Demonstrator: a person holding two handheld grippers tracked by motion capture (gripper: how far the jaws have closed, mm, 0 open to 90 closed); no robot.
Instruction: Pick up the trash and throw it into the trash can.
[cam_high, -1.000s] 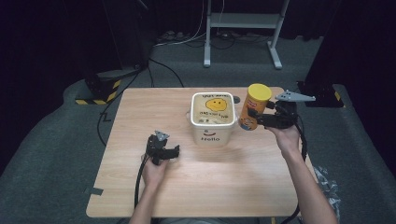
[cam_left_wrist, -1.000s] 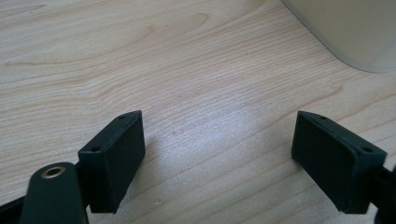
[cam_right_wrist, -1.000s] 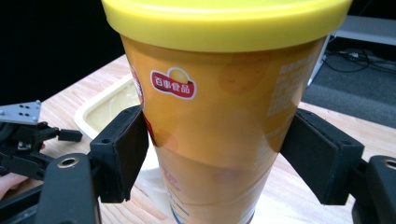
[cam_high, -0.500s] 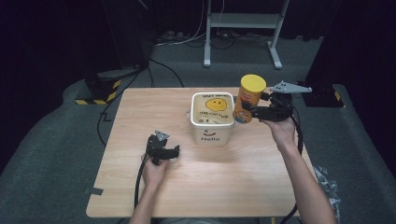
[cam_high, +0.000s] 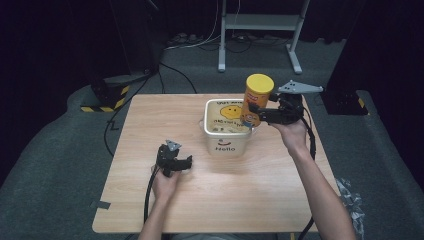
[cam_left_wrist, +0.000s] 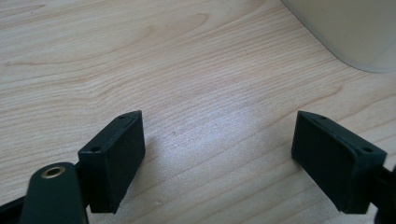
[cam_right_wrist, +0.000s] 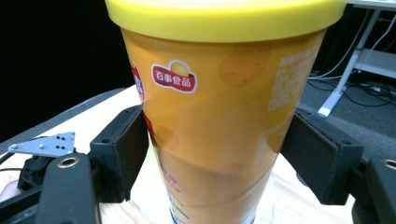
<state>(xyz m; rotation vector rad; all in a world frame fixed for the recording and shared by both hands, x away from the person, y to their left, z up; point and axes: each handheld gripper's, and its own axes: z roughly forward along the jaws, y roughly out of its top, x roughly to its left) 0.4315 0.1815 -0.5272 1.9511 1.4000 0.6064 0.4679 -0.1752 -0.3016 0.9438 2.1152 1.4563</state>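
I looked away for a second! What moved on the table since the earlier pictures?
The right gripper, shut on the yellow can, carried it leftward and farther from the person, so the can now hangs over the white bucket's right rim. Nothing was let go. The left gripper stayed open on the table, and the bucket did not move.

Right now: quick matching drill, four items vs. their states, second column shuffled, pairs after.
Items:
1. right gripper
2. left gripper
3. yellow-lidded can
4. white bucket

States:
A. stands on the table, smiley lid on
B. open, fingers on nothing, low over bare wood
C. held upright above the bucket's right edge
D. shut on the can

Pairs: 1-D, 2-B, 3-C, 4-A
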